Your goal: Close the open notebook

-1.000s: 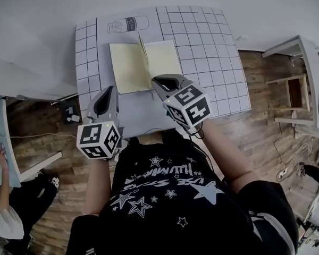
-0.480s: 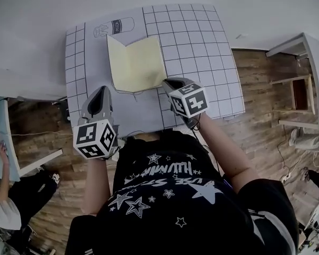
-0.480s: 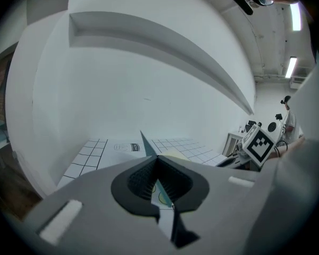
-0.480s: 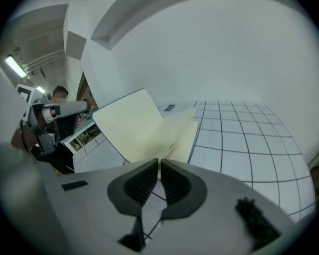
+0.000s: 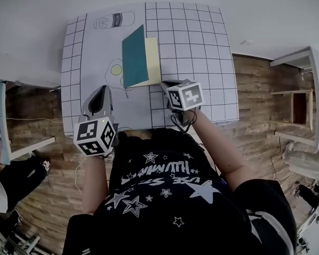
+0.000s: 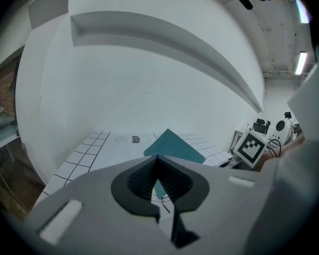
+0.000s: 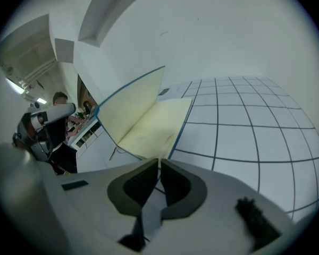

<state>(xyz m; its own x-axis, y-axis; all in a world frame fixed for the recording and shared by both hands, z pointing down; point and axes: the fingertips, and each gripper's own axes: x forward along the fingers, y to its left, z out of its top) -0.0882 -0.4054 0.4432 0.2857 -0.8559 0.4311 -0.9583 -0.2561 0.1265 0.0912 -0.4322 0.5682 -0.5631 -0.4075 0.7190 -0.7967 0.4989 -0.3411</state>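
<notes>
You are holding your left gripper [image 5: 107,89] and right gripper [image 5: 164,84] pressed together, empty, at the gridded table's [image 5: 202,52] near edge. The notebook [image 5: 135,57] is standing half-open, with wooden floor [image 5: 255,116] showing alongside.

Behind left claw [image 6: 158,157], notebook [image 6: 173,145] base

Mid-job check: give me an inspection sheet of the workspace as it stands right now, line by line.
Surface: white grid mat, with a printed bottle outline at its far edge.
Job's things: notebook half shut; its teal cover stands at a slant over the yellow pages, not yet flat.
Clutter: nothing seen.
Tools: left tool shut, empty, apart from the notebook. Right tool shut, empty, at the notebook's near right corner; contact cannot be told.
Cables: dark cable looping under the right tool.
Surroundings: wooden floor, white furniture at right, another person at the left edge.
</notes>
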